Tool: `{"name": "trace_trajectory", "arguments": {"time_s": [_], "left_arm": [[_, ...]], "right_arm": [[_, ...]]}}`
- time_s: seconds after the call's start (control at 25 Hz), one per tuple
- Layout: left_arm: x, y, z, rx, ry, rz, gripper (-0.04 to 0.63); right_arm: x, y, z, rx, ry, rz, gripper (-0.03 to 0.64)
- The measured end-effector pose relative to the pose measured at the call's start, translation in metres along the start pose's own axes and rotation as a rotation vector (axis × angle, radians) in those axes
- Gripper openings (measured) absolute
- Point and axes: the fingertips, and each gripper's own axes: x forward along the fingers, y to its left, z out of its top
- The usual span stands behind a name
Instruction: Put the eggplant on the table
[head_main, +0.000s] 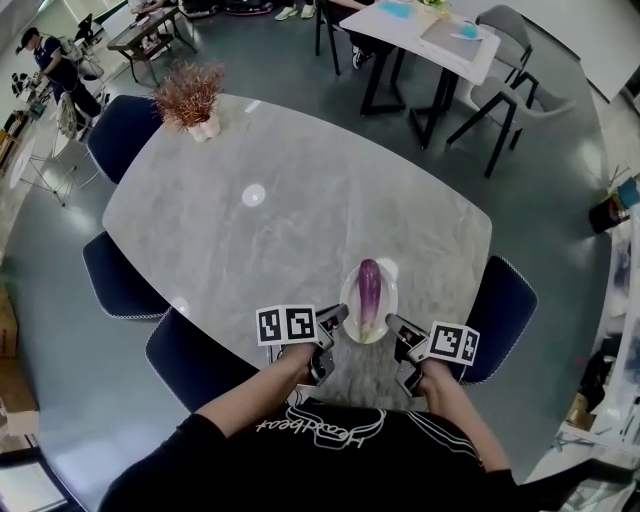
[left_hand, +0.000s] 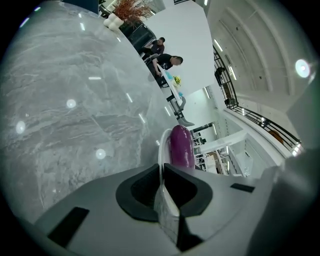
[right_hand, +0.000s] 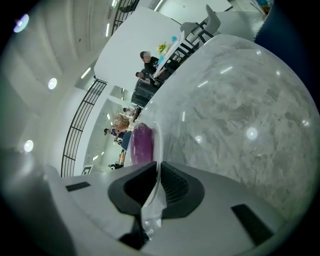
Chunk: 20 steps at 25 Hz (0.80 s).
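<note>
Left gripper pinches one rim of the white plate carrying the eggplant at the table's near edge, right gripper pinches the opposite rim, bare marble running beyond to a far-left dried plant, with a blue chair close at right.

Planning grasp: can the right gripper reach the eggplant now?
Probably not yet: the right gripper is shut on the plate rim, the left gripper too. The eggplant lies uncovered, but neither gripper is free.
</note>
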Motion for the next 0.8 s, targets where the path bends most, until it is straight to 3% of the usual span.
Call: {"name": "trace_trajectory", "arguments": {"time_s": [0.8], "left_arm": [[0.02,0.028,0.002,-0.018,0.026,0.057,0.023]], "right_arm": [[0.024,-0.032,0.001,0.049,0.013,-0.067,0.021]]}}
